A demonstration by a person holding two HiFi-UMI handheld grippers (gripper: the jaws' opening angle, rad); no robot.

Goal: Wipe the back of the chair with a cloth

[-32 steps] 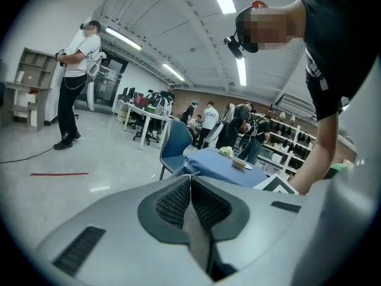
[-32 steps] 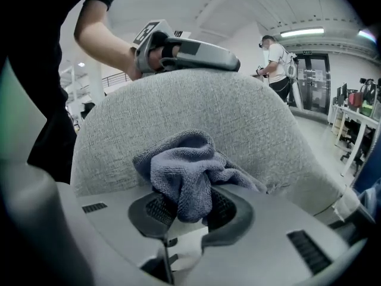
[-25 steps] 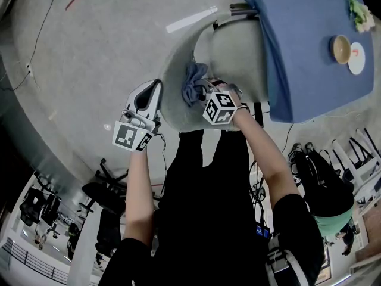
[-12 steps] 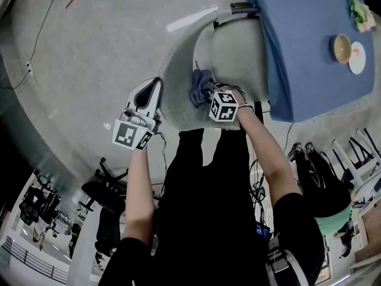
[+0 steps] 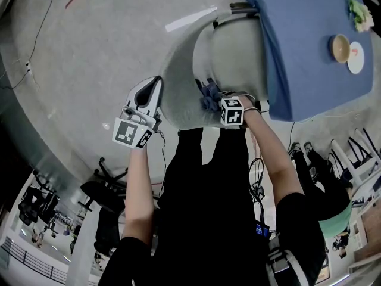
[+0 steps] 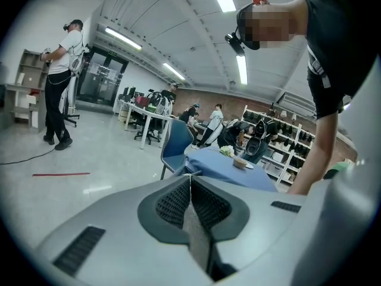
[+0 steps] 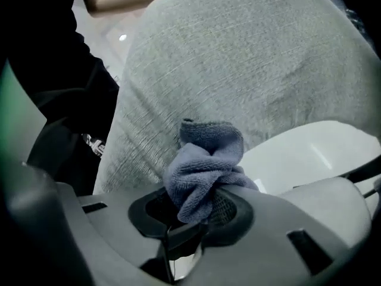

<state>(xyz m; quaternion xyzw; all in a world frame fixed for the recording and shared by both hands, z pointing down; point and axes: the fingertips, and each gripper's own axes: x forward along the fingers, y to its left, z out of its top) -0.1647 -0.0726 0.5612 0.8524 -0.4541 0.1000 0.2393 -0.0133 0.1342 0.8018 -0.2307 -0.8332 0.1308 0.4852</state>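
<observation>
You carry the cloth (image 7: 205, 171) in your right gripper (image 5: 213, 100); its jaws pinch a bunched fold of it, so a soft wad pokes out ahead of the tips and only fabric, not hard plastic, meets the chair back (image 5: 178, 70); that wad sits low on the seat-facing side of the backrest, touching or just off it, which I judge to be the wiping stroke under way. Your left gripper (image 5: 153, 87) hangs beside the outer edge of the backrest, its jaws pressed together on nothing; it looks like a spare hand parked near enough to steady the chair if the rubbing pushes it, though I cannot tell whether it touches. The chair stands tucked against the blue-draped surface (image 5: 309, 58), leaving the backrest open to you from above.

The cloth is a dusty-blue, nubby microfibre, limp and crumpled into thick folds; the backrest is a grey woven fabric with a visible slubby grain, bulging in a broad rounded curve; beside it a smooth, pale, slightly glossy part of the chair shows, probably the seat; the jaw pads are dark, ribbed rubber set in matte grey plastic.
</observation>
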